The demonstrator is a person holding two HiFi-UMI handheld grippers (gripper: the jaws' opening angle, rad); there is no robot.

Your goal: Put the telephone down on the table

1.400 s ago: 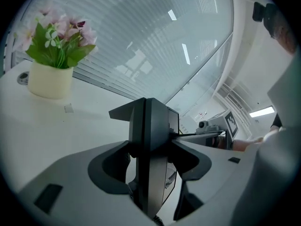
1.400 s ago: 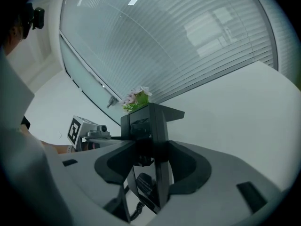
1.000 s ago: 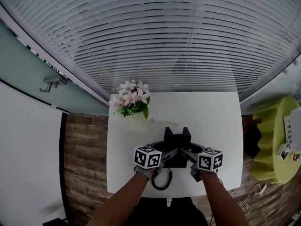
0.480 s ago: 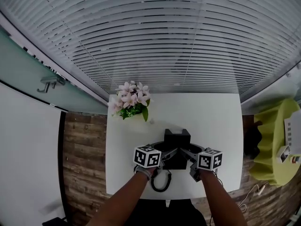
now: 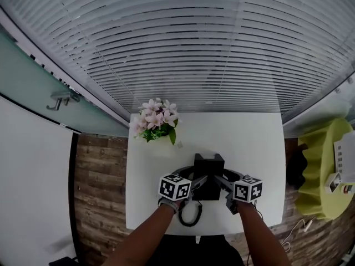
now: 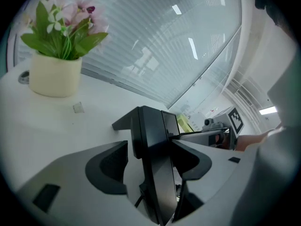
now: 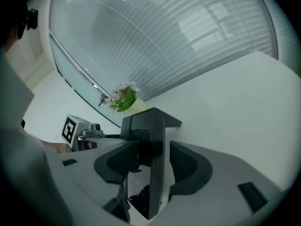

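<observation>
A black telephone [image 5: 208, 164] stands as an upright slab over the front half of the white table [image 5: 249, 137]. My left gripper [image 5: 197, 183] holds its left side and my right gripper [image 5: 221, 182] its right side. In the left gripper view the telephone [image 6: 153, 140] fills the space between the jaws of the left gripper [image 6: 149, 147], which press close on it. The right gripper view shows the same: the telephone [image 7: 149, 126] sits between the jaws of the right gripper [image 7: 153, 147]. Its black cord [image 5: 189, 214] loops near the front edge. Whether its base touches the table is unclear.
A cream pot of pink flowers [image 5: 155, 122] stands at the table's back left corner, with a small scrap [image 6: 78, 108] near it. Window blinds run behind the table. A yellow-green seat [image 5: 324, 170] is off to the right; wooden floor lies on the left.
</observation>
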